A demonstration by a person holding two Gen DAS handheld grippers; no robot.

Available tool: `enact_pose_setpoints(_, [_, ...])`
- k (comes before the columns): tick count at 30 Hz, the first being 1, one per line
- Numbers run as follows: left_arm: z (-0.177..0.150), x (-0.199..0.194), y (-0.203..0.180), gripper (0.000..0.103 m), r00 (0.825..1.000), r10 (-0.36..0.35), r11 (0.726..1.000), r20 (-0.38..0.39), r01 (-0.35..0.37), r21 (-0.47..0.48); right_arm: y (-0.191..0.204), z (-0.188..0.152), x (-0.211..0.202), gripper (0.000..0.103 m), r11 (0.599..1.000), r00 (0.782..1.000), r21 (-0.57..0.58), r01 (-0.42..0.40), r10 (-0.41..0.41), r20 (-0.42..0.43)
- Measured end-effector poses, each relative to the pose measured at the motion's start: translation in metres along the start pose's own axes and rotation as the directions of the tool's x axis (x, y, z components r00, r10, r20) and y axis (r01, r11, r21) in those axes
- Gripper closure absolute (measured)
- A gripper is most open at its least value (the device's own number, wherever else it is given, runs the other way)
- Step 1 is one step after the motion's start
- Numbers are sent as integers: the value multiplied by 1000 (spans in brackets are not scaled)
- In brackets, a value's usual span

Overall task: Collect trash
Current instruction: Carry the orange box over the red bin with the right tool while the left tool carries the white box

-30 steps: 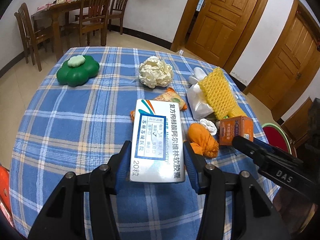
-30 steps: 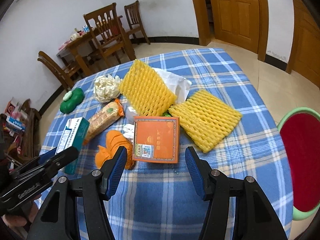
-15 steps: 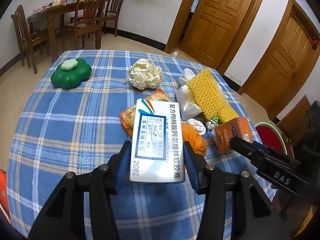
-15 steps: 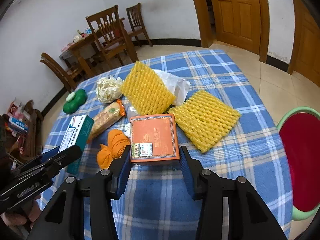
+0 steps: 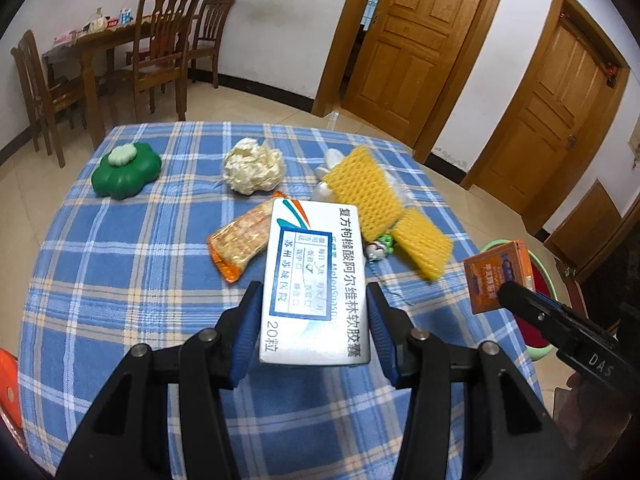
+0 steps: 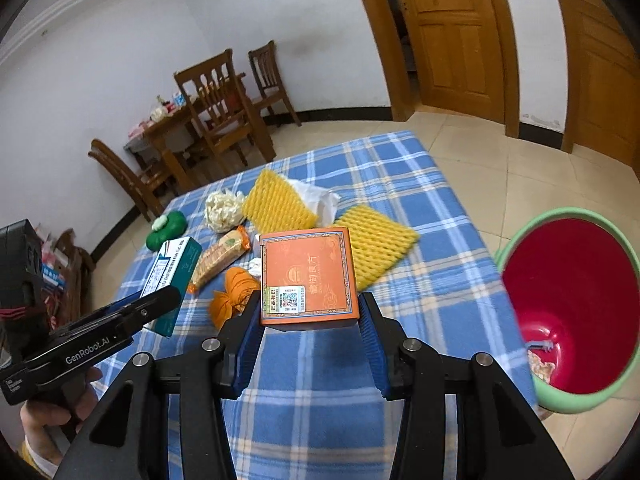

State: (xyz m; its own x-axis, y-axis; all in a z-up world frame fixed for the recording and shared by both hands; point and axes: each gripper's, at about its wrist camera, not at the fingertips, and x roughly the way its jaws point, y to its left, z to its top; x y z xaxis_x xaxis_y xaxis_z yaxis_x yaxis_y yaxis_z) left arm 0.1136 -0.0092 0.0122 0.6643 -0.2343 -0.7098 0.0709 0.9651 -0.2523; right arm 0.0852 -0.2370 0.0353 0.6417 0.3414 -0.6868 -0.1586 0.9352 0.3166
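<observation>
My left gripper (image 5: 314,316) is shut on a white medicine box (image 5: 314,280) and holds it above the blue checked tablecloth (image 5: 120,280). My right gripper (image 6: 310,320) is shut on an orange box (image 6: 308,276), lifted off the table; that box also shows in the left wrist view (image 5: 496,280). The medicine box shows at the left of the right wrist view (image 6: 172,276). On the cloth lie a snack wrapper (image 5: 240,240), two yellow foam nets (image 6: 276,204) (image 6: 376,240), a crumpled paper ball (image 5: 254,170) and an orange peel (image 6: 232,296).
A bin with a green rim and red inside (image 6: 568,308) stands on the floor to the right of the table. A green flower-shaped container (image 5: 126,170) sits at the far left of the cloth. A white bag (image 6: 320,200) lies behind the nets. Wooden chairs (image 5: 168,40) stand beyond.
My right gripper has closed on the orange box and lifted it off the table toward the right. My left gripper has risen with the medicine box.
</observation>
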Motion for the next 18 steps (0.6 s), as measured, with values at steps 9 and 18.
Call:
enact_pose_setpoints(9, [0, -16, -32, 52, 999, -38, 997, 24, 36, 64, -27, -2, -43, 56, 997, 996, 69, 33, -38, 82])
enact_pose_setpoints(18, [0, -16, -69, 52, 993, -122, 987, -5, 122, 104, -56, -7, -80, 56, 989, 985, 121, 88, -105, 135])
